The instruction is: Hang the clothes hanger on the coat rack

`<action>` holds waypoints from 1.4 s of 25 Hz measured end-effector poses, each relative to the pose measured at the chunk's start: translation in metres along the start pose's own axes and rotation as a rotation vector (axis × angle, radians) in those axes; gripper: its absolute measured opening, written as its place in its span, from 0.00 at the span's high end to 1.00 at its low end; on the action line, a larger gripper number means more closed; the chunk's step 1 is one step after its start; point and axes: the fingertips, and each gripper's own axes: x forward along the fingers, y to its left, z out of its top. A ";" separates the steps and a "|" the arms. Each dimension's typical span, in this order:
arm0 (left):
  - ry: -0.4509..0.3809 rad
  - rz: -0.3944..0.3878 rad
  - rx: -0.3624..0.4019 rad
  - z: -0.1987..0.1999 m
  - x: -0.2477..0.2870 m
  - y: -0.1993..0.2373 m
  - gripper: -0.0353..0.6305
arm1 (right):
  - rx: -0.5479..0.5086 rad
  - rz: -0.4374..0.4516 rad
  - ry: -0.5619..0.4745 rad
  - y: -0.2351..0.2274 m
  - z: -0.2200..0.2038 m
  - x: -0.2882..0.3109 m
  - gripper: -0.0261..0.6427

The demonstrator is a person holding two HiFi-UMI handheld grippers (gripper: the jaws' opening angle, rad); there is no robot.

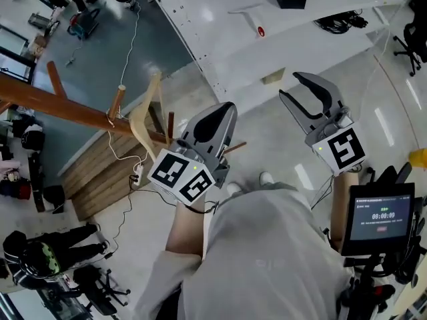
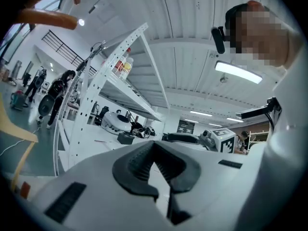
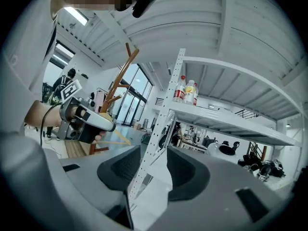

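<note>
Jaws on the left gripper (image 1: 223,115) meet on nothing; those on the right gripper (image 1: 289,85) stand apart, empty. The pale wooden clothes hanger (image 1: 141,115) leans at the coat rack (image 1: 60,103) beside a peg, held by neither. It is probably light, stiff and smooth; grip the neck.

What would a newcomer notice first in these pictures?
The brown wooden coat rack slants across the left of the head view, with a pale hanger against it. Just beside the hanger is the left tool, jaws together and empty; the right tool is farther right, jaws apart, also empty.
</note>
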 end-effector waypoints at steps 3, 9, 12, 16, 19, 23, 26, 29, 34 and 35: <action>0.021 -0.046 -0.022 -0.010 -0.005 -0.005 0.94 | 0.015 -0.046 0.023 0.014 -0.001 -0.014 0.69; 0.062 -0.108 -0.078 -0.034 0.009 -0.012 0.94 | 0.044 -0.104 0.034 0.019 -0.013 -0.032 0.69; 0.079 -0.126 -0.085 -0.042 0.018 -0.015 0.94 | 0.083 -0.119 0.065 0.021 -0.025 -0.037 0.69; 0.098 -0.150 -0.083 -0.050 0.025 -0.020 0.94 | 0.110 -0.131 0.088 0.023 -0.036 -0.041 0.69; 0.103 -0.164 -0.080 -0.052 0.028 -0.024 0.94 | 0.123 -0.127 0.090 0.026 -0.040 -0.043 0.69; 0.103 -0.167 -0.079 -0.054 0.030 -0.025 0.94 | 0.093 -0.135 0.125 0.029 -0.047 -0.043 0.80; 0.101 -0.166 -0.083 -0.055 0.029 -0.024 0.94 | 0.131 -0.128 0.129 0.030 -0.049 -0.040 0.82; 0.100 -0.157 -0.084 -0.054 0.026 -0.020 0.94 | 0.130 -0.127 0.125 0.030 -0.047 -0.037 0.82; 0.089 -0.145 -0.088 -0.051 0.024 -0.016 0.94 | 0.099 -0.107 0.145 0.033 -0.047 -0.030 0.82; 0.090 -0.143 -0.087 -0.050 0.023 -0.015 0.94 | 0.096 -0.105 0.145 0.034 -0.047 -0.029 0.82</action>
